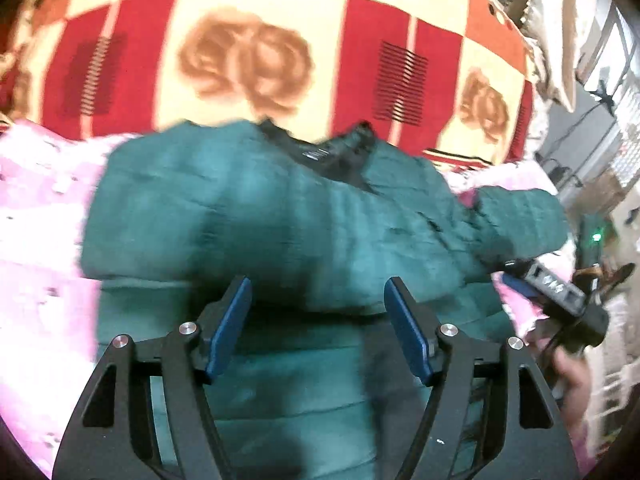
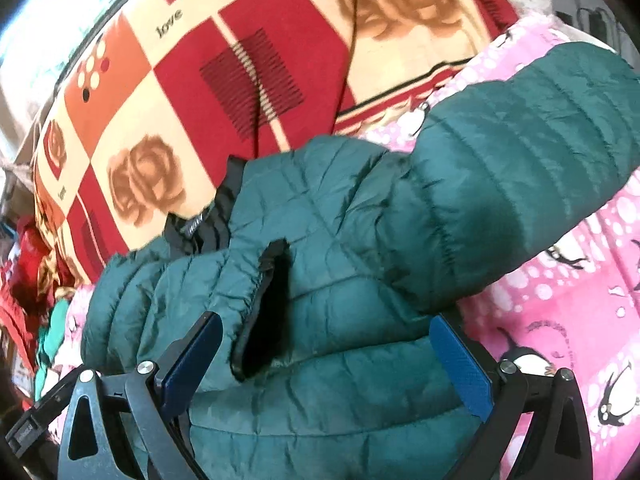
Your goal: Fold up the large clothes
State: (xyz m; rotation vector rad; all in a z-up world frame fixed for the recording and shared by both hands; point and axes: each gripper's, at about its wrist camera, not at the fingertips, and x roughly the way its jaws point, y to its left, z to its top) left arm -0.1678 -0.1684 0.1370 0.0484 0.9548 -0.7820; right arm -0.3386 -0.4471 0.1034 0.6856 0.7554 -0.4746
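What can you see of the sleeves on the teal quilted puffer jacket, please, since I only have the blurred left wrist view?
Observer: One sleeve lies folded across the teal quilted puffer jacket, with its black-lined cuff gaping open.
Operator: Thank you. Is the right gripper holding that cuff?
Observer: No, the right gripper is open, with its blue pads wide apart on either side of the cuff.
Operator: And where is the second sleeve?
Observer: The other sleeve stretches away to the right in the right wrist view, over the pink penguin-print blanket.
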